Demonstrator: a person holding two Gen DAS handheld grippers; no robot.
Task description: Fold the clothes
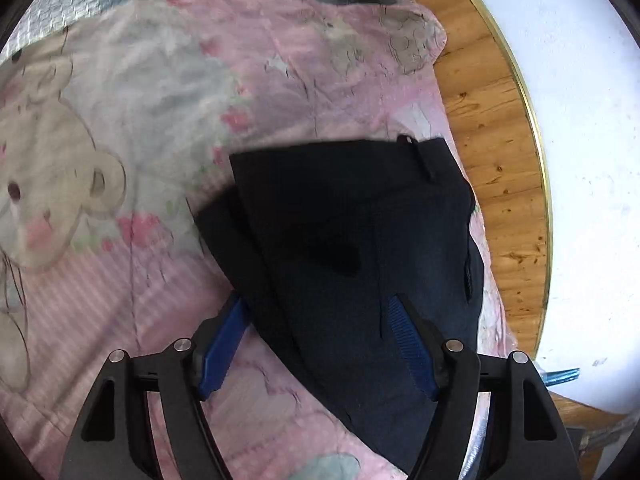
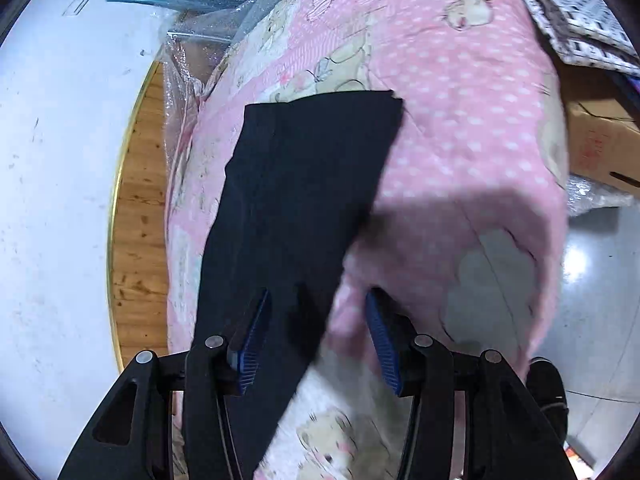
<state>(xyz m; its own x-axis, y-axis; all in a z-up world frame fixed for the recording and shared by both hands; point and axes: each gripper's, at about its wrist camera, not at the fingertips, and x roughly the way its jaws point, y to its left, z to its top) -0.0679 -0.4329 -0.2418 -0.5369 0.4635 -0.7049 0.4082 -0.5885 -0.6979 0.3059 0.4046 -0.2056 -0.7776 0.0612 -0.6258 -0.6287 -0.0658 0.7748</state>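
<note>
A pair of dark navy woven trousers (image 1: 352, 240) is laid flat on a pink quilted bear-print blanket (image 1: 168, 128). The left gripper (image 1: 316, 316) is spread wide over the waistband end, with nothing held. The right gripper (image 2: 316, 308) is likewise spread, one fingertip over the leg. The fabric is judged light, limp and prone to sagging; a hemmed or doubled edge should be pinched.

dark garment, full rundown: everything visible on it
The dark garment looks like navy or black woven trousers, matte and smooth, folded lengthwise. The left wrist view shows its wide end with a belt loop and a pocket slit; the right wrist view shows a straight-cut hem. It lies flat on the pink bear-print quilt. The left gripper and right gripper both stand open over it.
</note>
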